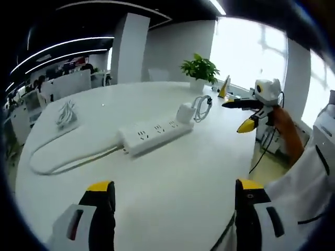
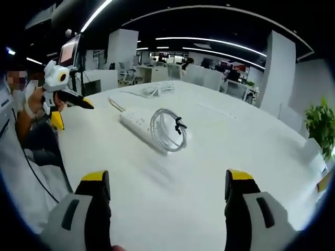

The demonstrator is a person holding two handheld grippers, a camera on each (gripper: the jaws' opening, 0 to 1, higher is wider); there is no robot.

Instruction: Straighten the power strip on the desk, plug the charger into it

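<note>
I am holding my left claw (image 1: 174,196) wide open and empty short of the power strip (image 1: 155,134), my right claw (image 2: 167,191) likewise gaping, strip lying on the white worktop (image 1: 172,172), charger (image 1: 185,113) touching the strip's far end, coiled cable (image 2: 168,129) beside it

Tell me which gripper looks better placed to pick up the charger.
Probably right. In the right gripper view the charger with its coiled cable lies at the near end of the power strip, ahead of the open right gripper. The left gripper sees it beyond the strip.
</note>
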